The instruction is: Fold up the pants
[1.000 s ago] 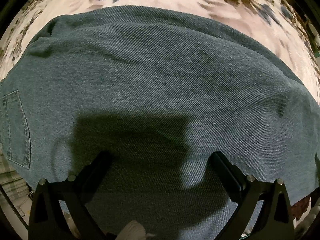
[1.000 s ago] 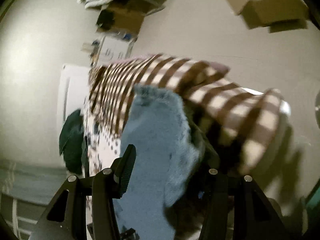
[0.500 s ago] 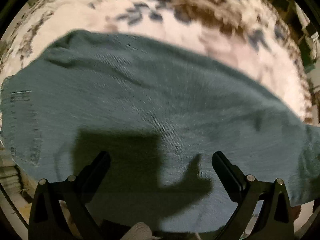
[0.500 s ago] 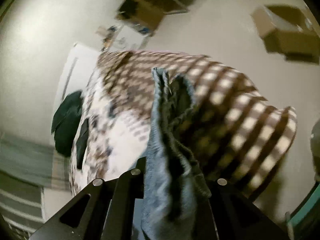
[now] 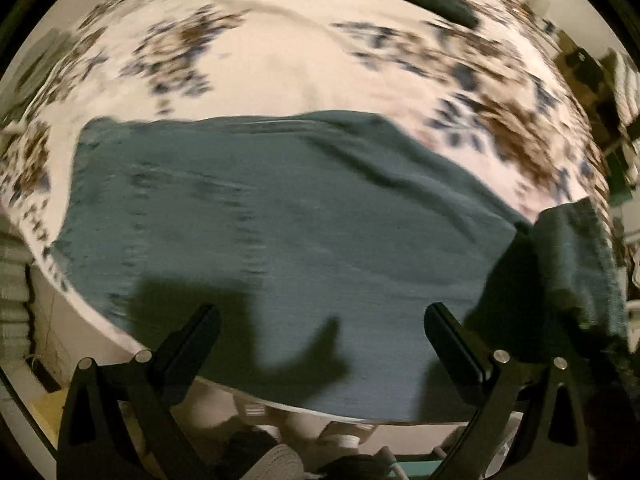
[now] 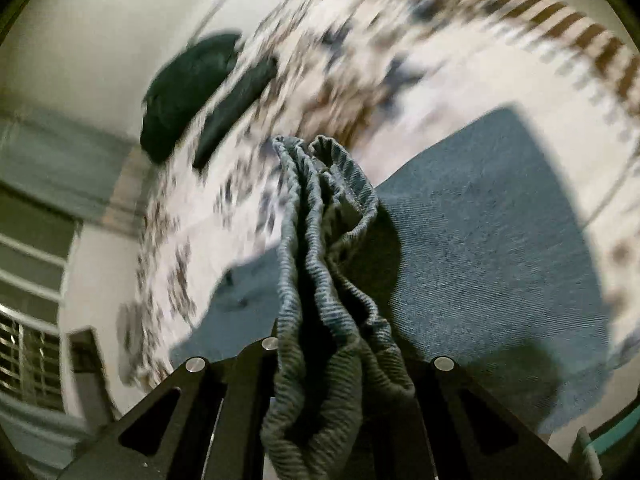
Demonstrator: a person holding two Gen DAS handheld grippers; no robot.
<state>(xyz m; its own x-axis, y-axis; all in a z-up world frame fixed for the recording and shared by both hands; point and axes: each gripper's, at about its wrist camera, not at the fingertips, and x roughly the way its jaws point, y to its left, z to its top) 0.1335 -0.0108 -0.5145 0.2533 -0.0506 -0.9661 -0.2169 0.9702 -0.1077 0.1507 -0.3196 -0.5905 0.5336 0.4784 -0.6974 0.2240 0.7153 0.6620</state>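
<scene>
The pants (image 5: 288,248) are lying spread flat across the middle of the left wrist frame, on a bed with a floral sheet (image 5: 280,60). The left claw (image 5: 320,334) is hovering over their lower edge with its fingers spread wide and nothing between them, casting a shadow on the denim. At the right edge of that frame a bunched part of the pants is lifting up off the bed. In the right wrist view, the right claw (image 6: 336,344) is clenching that gathered, ribbed-looking bunch of pants (image 6: 320,280) at lower centre, with the rest of the denim lying flat to the right. Dark clothes (image 6: 192,92) are sitting at the upper left, pretty blurry.
</scene>
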